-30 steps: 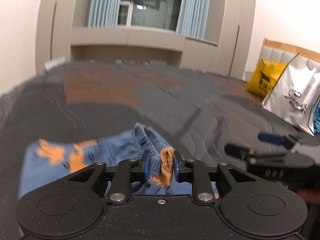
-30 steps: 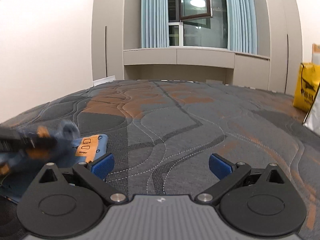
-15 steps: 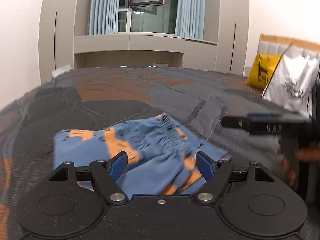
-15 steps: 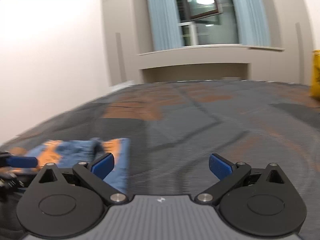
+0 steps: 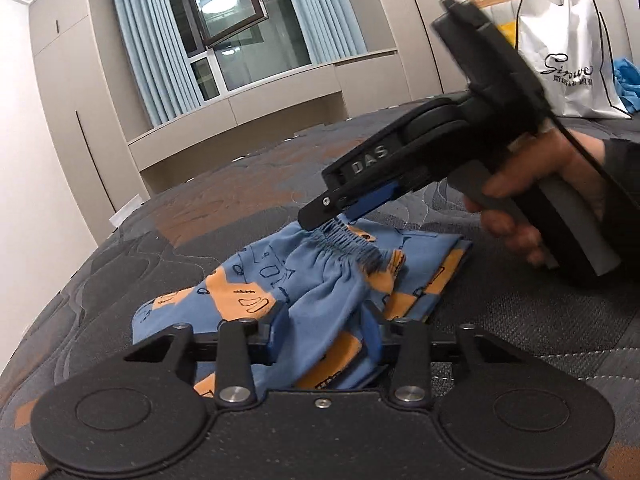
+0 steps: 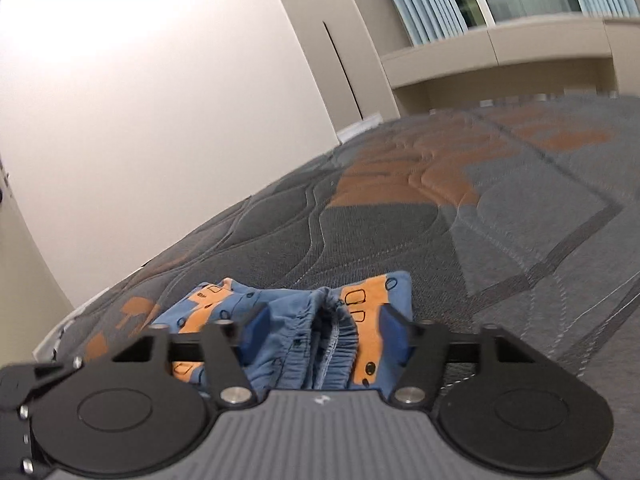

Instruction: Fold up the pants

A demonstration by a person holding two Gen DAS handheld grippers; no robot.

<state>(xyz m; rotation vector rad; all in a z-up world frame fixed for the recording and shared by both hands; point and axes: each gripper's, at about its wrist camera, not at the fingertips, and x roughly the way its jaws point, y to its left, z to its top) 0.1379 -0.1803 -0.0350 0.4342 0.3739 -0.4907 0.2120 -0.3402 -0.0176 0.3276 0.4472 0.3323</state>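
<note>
The blue pants with orange print (image 5: 320, 276) lie bunched on the grey quilted bed (image 5: 200, 208). My left gripper (image 5: 326, 330) has its jaws partly closed around a raised fold of the fabric, with gaps still showing. My right gripper (image 5: 340, 216) comes in from the right with a hand on it, its tips at the gathered waistband. In the right wrist view the right gripper (image 6: 320, 330) straddles the elastic waistband (image 6: 328, 340), jaws apart, and the pants (image 6: 224, 308) spread to the left.
A white shopping bag (image 5: 568, 60) stands against the headboard at the far right, with something blue (image 5: 628, 84) beside it. A wall (image 6: 160, 100) and wardrobe run along the bed's left side. A window with curtains (image 5: 224, 40) is beyond.
My left gripper let go of the pants, opened wide, then narrowed over a fold. My right gripper swung left from bare bed to the waistband and narrowed its jaws around it.
</note>
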